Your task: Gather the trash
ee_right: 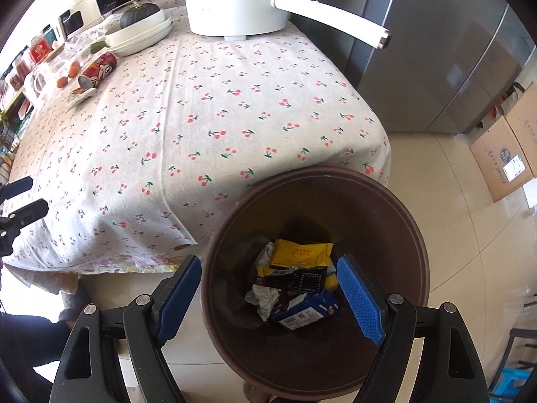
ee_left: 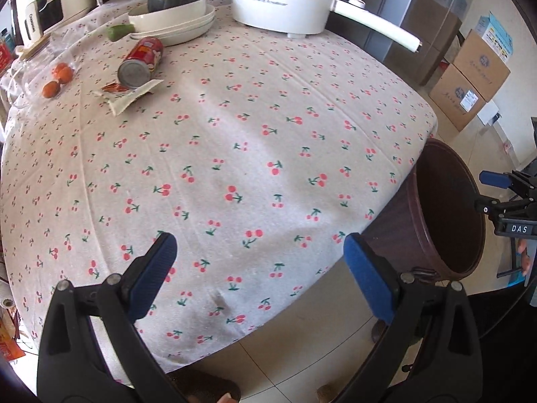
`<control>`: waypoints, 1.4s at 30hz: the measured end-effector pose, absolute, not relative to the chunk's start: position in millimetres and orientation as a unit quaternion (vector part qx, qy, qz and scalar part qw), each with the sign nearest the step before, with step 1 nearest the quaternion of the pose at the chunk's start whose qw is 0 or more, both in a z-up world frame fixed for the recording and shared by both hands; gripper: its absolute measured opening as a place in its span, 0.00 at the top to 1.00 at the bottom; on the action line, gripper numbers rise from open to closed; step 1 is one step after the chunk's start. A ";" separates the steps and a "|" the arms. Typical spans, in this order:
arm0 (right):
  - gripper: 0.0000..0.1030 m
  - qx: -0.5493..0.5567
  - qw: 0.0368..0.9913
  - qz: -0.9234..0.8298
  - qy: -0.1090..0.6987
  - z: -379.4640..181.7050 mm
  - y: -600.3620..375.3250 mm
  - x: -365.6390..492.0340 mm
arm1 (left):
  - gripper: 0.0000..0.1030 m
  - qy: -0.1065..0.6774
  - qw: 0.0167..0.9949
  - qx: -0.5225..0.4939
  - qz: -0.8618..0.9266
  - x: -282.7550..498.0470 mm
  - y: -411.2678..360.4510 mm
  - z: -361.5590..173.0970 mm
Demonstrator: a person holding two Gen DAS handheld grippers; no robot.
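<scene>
The remaining trash sits in the upper left of both views: a red drink can (ee_left: 141, 62) lying on its side, its open end resting against a torn paper wrapper (ee_left: 129, 95) on the cherry-print worktop (ee_left: 268, 134). Small orange fruits (ee_left: 58, 79) and a stack of white plates (ee_left: 174, 25) stand just beside it, so a careless reach could likely nudge the can into a roll toward them, or catch food instead of rubbish. The flat wrapper may also slip from the pads or drag the cloth with it.

The left hand-held gripper (ee_left: 260, 262) hovers over the near edge of the worktop, lower centre of its view, jaws spread wide and holding nothing, pointed across the cloth toward the can, which lies well apart from it. The right hand-held gripper (ee_right: 270, 288) hangs above the brown trash bin (ee_right: 396, 208) beside the worktop's corner, likewise released and empty, its fingers straddling the bin's mouth. Inside lie a yellow packet (ee_right: 300, 255), crumpled paper (ee_right: 263, 297) and a blue box (ee_right: 307, 310).
</scene>
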State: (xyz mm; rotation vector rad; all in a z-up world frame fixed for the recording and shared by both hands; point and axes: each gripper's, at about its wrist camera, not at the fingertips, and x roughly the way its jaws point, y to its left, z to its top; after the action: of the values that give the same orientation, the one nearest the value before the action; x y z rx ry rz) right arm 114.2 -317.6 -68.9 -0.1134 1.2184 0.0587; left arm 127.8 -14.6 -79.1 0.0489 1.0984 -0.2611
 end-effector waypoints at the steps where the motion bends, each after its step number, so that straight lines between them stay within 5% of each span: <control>1: 0.18 -0.058 0.817 0.032 0.572 -68.7 -311.2 117.3 | 0.04 0.520 0.846 0.017 -0.115 129.2 -6.3 -78.5; 15: 0.16 -0.043 0.822 0.092 0.561 -46.3 -237.1 208.3 | 0.03 0.524 0.848 -0.081 0.000 218.3 91.3 -64.4; 32: 0.16 -0.020 0.818 0.065 0.571 -74.3 -228.2 273.1 | 0.04 0.513 0.848 -0.088 0.101 339.4 69.6 -115.1; 37: 0.16 -0.035 0.818 0.061 0.572 -77.0 -224.7 272.6 | 0.32 0.509 0.849 -0.095 0.104 336.2 87.0 -119.5; 42: 0.16 -0.040 0.821 0.064 0.566 -72.4 -216.0 269.2 | 0.37 0.521 0.847 -0.074 0.070 322.1 98.6 -115.6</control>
State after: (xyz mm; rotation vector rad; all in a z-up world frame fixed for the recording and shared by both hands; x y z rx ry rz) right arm 269.2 -216.0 -72.4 -0.0854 1.2047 0.1368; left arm 322.1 98.6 -115.6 -0.1551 1.0994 0.1471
